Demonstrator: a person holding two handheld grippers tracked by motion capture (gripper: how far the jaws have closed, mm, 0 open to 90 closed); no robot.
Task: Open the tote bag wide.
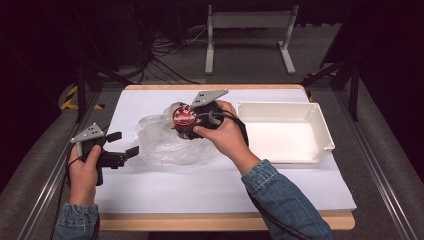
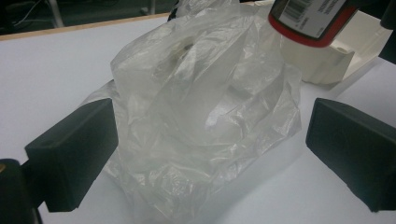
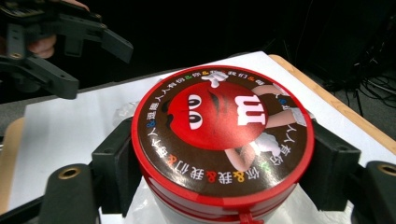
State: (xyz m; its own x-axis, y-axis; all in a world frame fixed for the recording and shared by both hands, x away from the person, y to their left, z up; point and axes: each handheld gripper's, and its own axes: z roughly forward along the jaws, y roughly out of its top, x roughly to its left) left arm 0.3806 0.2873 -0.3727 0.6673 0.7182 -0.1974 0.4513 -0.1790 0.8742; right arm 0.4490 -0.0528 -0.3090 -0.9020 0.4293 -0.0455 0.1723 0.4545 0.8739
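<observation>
Table [image 1: 210, 185] carries a white tray [image 1: 320, 131] to the right of the right gripper [image 1: 192, 125] and a crumpled clear plastic bag [image 1: 165, 145] below and between both grippers.

Right fingers [image 3: 109, 158] clamp the candy canister [image 3: 222, 135] by its body just under the red lid, canister upright, above the bag.

Left gripper [image 1: 117, 150]: fingers [image 2: 70, 154] wide apart, nothing between the pads, bag directly ahead of them.

Judgement: canister is being lifted out of the bag. Keep it upright, squeeze steady, raise straight; left fingers should pin the bag so the film does not trail up.
</observation>
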